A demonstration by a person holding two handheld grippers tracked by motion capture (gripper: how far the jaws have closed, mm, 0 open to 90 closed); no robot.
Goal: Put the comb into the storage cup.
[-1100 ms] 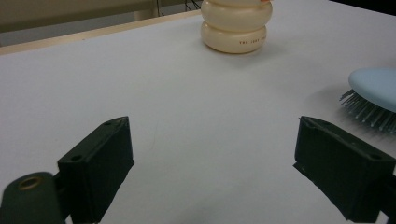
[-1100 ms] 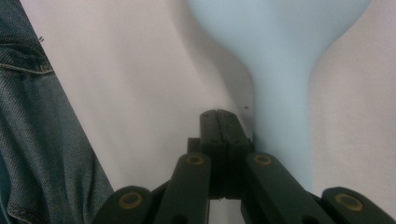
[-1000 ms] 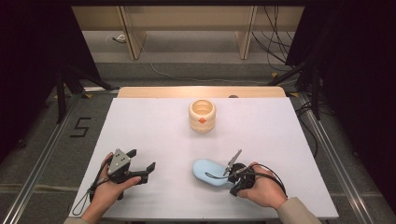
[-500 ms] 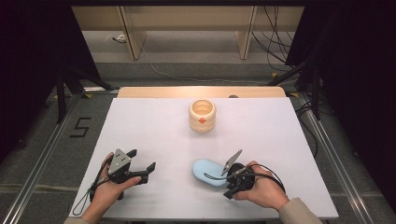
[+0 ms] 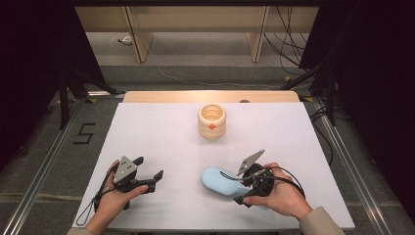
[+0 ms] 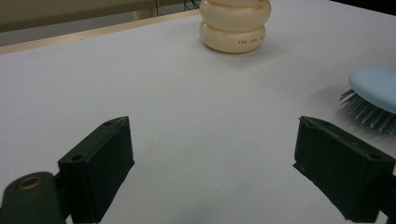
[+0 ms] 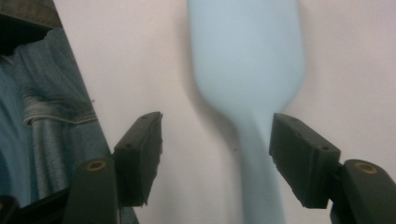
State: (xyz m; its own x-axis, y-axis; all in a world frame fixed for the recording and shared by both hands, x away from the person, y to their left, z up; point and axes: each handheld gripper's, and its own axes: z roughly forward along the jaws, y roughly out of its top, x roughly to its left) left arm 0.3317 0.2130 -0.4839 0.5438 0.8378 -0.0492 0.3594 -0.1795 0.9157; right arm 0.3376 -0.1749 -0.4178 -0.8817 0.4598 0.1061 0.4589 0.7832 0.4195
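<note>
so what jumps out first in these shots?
The light blue hairbrush lying bristles down near the front of the white table, with the right gripper just above its handle; the jaws have just been opening and stand clear of it. Behind, a cream ribbed jar stands mid-table. The left gripper hangs open at front left.

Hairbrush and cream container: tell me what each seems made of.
Hairbrush: likely plastic, matte pale blue back, with thin stiff bristles underneath. Cream container: probably plastic or glazed ceramic, smooth with a soft sheen on its stacked rounded rings; the look leaves it open.
</note>
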